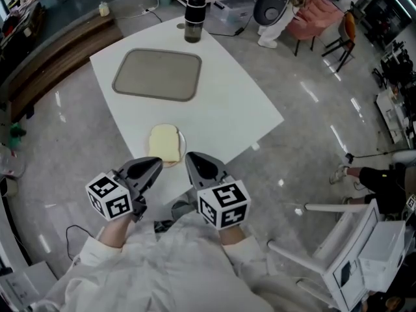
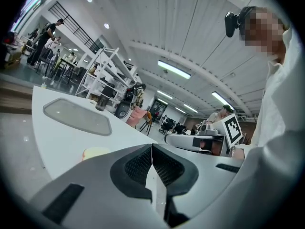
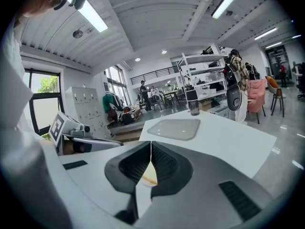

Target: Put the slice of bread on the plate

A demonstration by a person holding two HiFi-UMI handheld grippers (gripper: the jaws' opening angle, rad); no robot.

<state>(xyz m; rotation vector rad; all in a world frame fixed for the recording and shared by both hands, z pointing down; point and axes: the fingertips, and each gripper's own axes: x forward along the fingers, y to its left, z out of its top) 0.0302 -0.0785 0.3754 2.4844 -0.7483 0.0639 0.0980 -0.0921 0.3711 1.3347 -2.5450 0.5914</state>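
A pale yellow slice of bread (image 1: 164,143) lies on a small round plate (image 1: 182,140) near the front edge of the white table (image 1: 234,103). My left gripper (image 1: 156,164) hovers just in front of it on the left, jaws shut and empty. To the right of the left one, my right gripper (image 1: 192,159) is also shut and holds nothing. In the left gripper view the bread (image 2: 95,152) peeks out left of the closed jaws (image 2: 152,149). The right gripper view has a sliver of bread (image 3: 149,175) below its closed jaws (image 3: 151,147).
A grey tray (image 1: 158,74) lies empty at the middle of the table. A black tumbler (image 1: 194,19) stands at the far edge. Chairs (image 1: 312,15) and a white folding frame (image 1: 338,246) stand on the grey floor around the table.
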